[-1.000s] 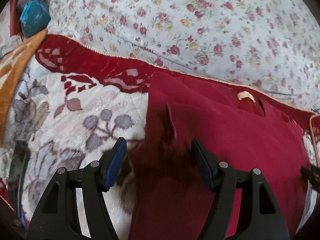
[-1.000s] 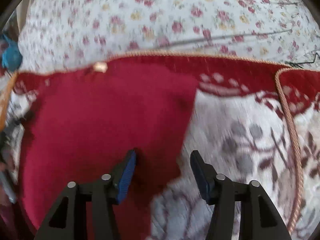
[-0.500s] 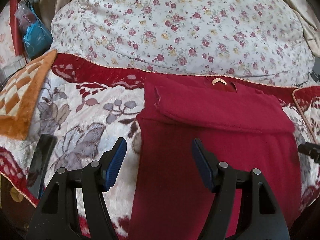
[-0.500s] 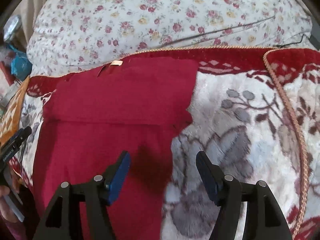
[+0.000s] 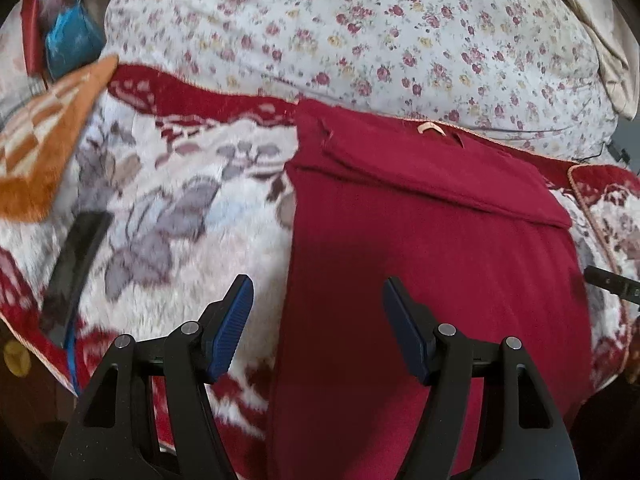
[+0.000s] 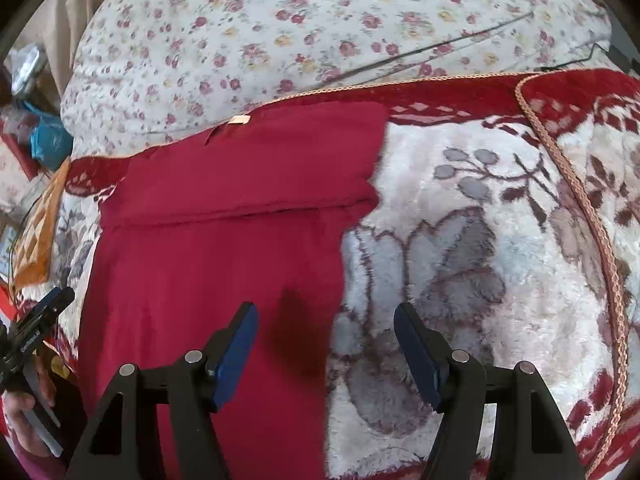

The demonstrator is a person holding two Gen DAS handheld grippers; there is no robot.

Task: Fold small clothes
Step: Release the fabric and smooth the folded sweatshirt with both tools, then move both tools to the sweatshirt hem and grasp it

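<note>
Garment: dark red knit top [image 5: 420, 248] lies flat on a plush floral blanket [image 5: 180, 208], its upper part folded down into a band across the chest; near hem runs out of frame in both views.
Neck tag: small pale loop [image 5: 430, 129] at the collar, no writing readable.
Left gripper: [image 5: 318, 320] hovers over the top's left edge, jaws wide apart, gripping nothing.
Right gripper: [image 6: 326, 344] hovers over the right edge, jaws spread, empty.
Writing: tiny white lettering on the left gripper's body [image 6: 34, 336], too small to read.
Blurred: dark flat object [image 5: 76, 268] on the blanket's left, unidentifiable.
Behind: floral pillow [image 5: 360, 40].
</note>
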